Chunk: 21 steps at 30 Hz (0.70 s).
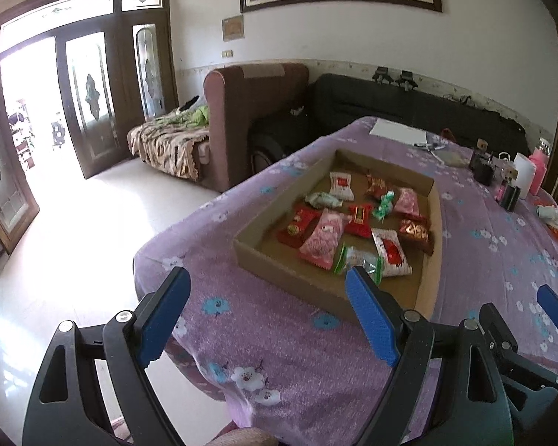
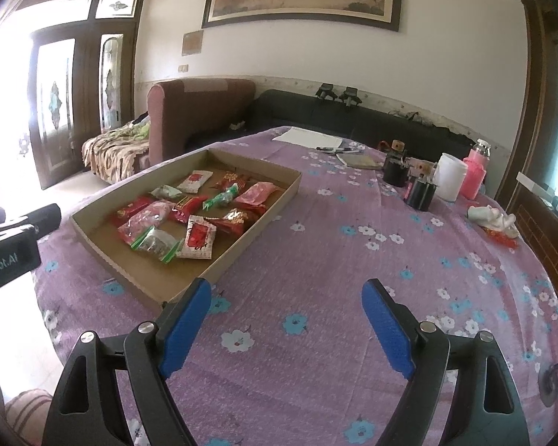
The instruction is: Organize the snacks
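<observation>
A shallow cardboard tray (image 1: 279, 260) (image 2: 256, 219) lies on the purple flowered tablecloth and holds several wrapped snacks: red packets (image 1: 360, 219) (image 2: 234, 219), pink packets (image 1: 321, 241) (image 2: 256, 194), white-and-red packets (image 1: 341, 185) (image 2: 199, 238) and green-edged clear ones (image 1: 359, 258) (image 2: 156, 243). My left gripper (image 1: 268, 278) is open and empty, above the table edge just in front of the tray's near corner. My right gripper (image 2: 286, 293) is open and empty over bare cloth to the right of the tray. The right gripper also shows at the lower right of the left wrist view (image 1: 550, 304).
At the table's far right stand a white cup (image 2: 451, 181), a pink bottle (image 2: 474, 173), black small containers (image 2: 420, 193), papers and pens (image 2: 308, 137), and a white crumpled item (image 2: 493, 217). Sofas stand behind the table. The table edge drops off on the left.
</observation>
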Each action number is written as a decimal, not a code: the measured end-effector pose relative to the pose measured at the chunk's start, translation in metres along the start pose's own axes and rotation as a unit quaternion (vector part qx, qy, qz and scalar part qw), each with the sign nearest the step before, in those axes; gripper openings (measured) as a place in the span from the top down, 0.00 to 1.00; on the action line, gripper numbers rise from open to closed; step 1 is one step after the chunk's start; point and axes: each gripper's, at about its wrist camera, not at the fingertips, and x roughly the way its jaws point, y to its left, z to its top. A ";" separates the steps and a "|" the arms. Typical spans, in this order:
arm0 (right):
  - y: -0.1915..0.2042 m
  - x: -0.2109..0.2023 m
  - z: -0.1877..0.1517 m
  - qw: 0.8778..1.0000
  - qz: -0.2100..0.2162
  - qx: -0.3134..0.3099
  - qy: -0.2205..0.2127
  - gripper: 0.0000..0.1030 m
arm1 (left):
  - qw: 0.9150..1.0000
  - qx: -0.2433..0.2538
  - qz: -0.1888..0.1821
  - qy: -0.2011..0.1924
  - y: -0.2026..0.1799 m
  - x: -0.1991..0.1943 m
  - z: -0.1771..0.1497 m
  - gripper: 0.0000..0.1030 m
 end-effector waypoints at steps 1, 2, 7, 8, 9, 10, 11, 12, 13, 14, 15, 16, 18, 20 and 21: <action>0.001 0.001 0.000 1.000 0.000 -0.001 0.001 0.18 | 1.000 0.000 -0.002 0.005 0.000 0.002 -0.001 0.16; 0.002 0.001 -0.001 1.000 0.001 -0.002 0.002 0.18 | 1.000 -0.001 -0.004 0.010 0.000 0.004 -0.002 0.16; 0.010 0.005 -0.004 1.000 0.005 -0.011 0.010 0.18 | 0.999 -0.010 -0.014 0.039 0.004 0.017 -0.005 0.16; 0.012 0.006 -0.005 1.000 0.006 -0.013 0.011 0.18 | 0.999 -0.011 -0.015 0.045 0.004 0.019 -0.006 0.16; 0.013 0.007 -0.006 1.000 0.007 -0.014 0.013 0.18 | 0.999 -0.013 -0.016 0.049 0.005 0.021 -0.007 0.16; 0.015 0.008 -0.006 1.000 0.008 -0.016 0.014 0.18 | 0.998 -0.014 -0.016 0.053 0.005 0.023 -0.008 0.16; 0.016 0.008 -0.007 1.000 0.008 -0.018 0.015 0.18 | 0.998 -0.015 -0.017 0.057 0.006 0.025 -0.009 0.16; 0.018 0.009 -0.008 1.000 0.009 -0.019 0.016 0.18 | 0.998 -0.015 -0.017 0.060 0.006 0.027 -0.009 0.16; 0.019 0.009 -0.008 1.000 0.010 -0.021 0.016 0.18 | 0.998 -0.015 -0.017 0.061 0.006 0.027 -0.010 0.16; 0.020 0.010 -0.008 1.000 0.010 -0.023 0.017 0.18 | 0.998 -0.016 -0.016 0.063 0.006 0.028 -0.011 0.16; 0.021 0.010 -0.008 1.000 0.011 -0.024 0.017 0.18 | 0.998 -0.017 -0.016 0.064 0.007 0.029 -0.011 0.16; 0.022 0.010 -0.008 0.999 0.011 -0.026 0.016 0.18 | 0.998 -0.017 -0.017 0.065 0.007 0.029 -0.011 0.16; 0.023 0.010 -0.008 0.999 0.011 -0.028 0.017 0.18 | 0.997 -0.018 -0.017 0.068 0.007 0.030 -0.012 0.16; 0.024 0.011 -0.009 0.999 0.012 -0.029 0.018 0.18 | 0.997 -0.018 -0.018 0.071 0.007 0.031 -0.013 0.16; 0.023 0.011 -0.009 0.999 0.012 -0.029 0.018 0.18 | 0.997 -0.018 -0.017 0.073 0.007 0.032 -0.013 0.16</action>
